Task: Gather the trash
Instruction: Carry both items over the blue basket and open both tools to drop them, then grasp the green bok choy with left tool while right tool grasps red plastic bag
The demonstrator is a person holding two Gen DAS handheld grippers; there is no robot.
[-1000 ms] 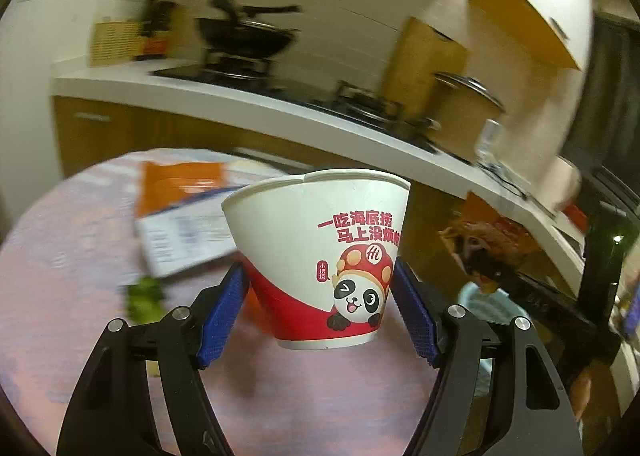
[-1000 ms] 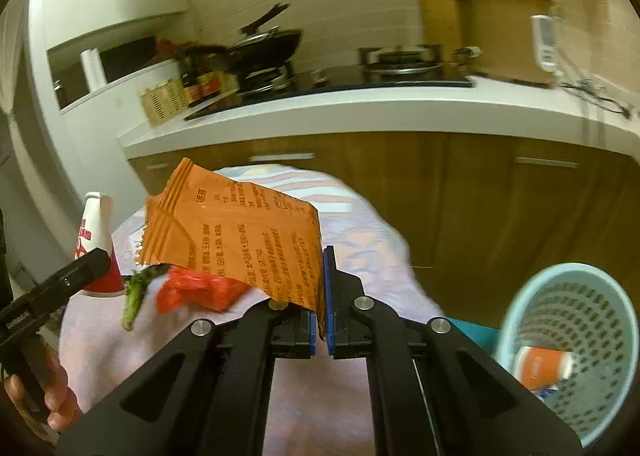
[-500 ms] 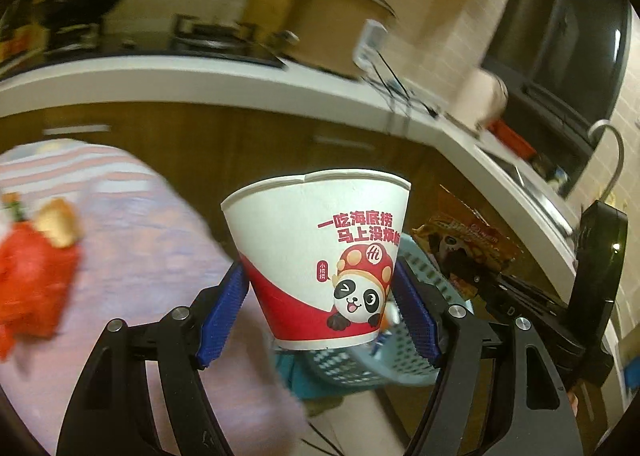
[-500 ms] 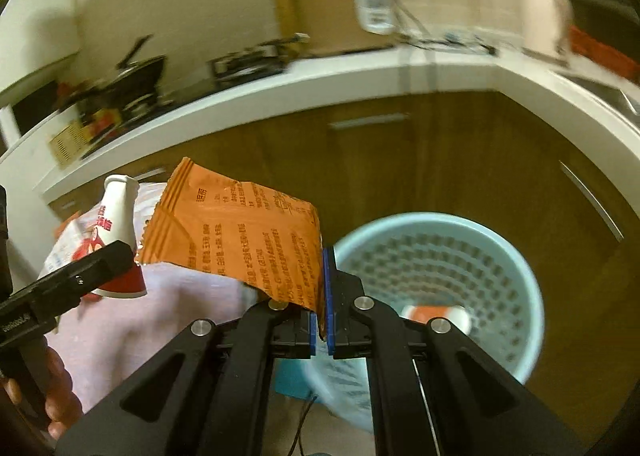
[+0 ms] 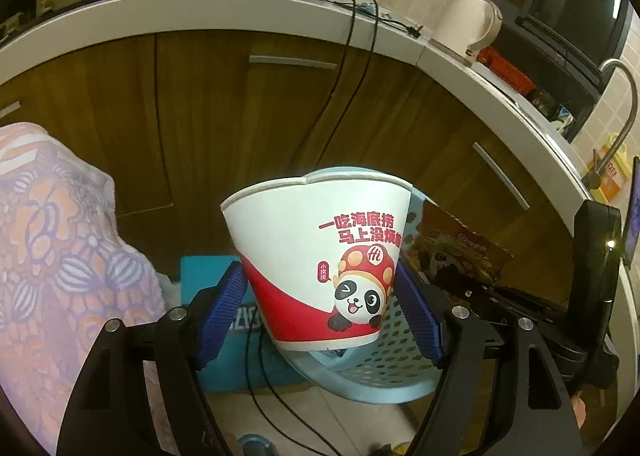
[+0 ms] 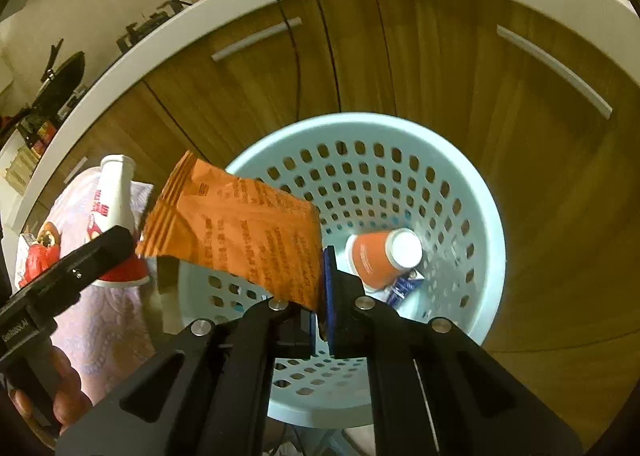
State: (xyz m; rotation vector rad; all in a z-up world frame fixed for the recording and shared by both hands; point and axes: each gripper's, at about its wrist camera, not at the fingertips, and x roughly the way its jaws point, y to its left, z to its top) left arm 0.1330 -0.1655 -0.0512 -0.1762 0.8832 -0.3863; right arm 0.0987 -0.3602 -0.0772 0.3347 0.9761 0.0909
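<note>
Left gripper (image 5: 320, 310): clamped on paper noodle cup (image 5: 320, 260), frame centre, upright.
Right gripper (image 6: 320, 296): pinching orange snack packet (image 6: 236, 228), centre-left, above basket.
Blue perforated basket (image 6: 472, 191): frame centre; orange paper cup (image 6: 380, 258) lying inside.

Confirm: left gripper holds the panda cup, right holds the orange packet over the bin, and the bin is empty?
Not empty. The right wrist view shows an orange cup already lying in the bin. The rest holds: left gripper holds the panda cup, right gripper the orange packet.
</note>
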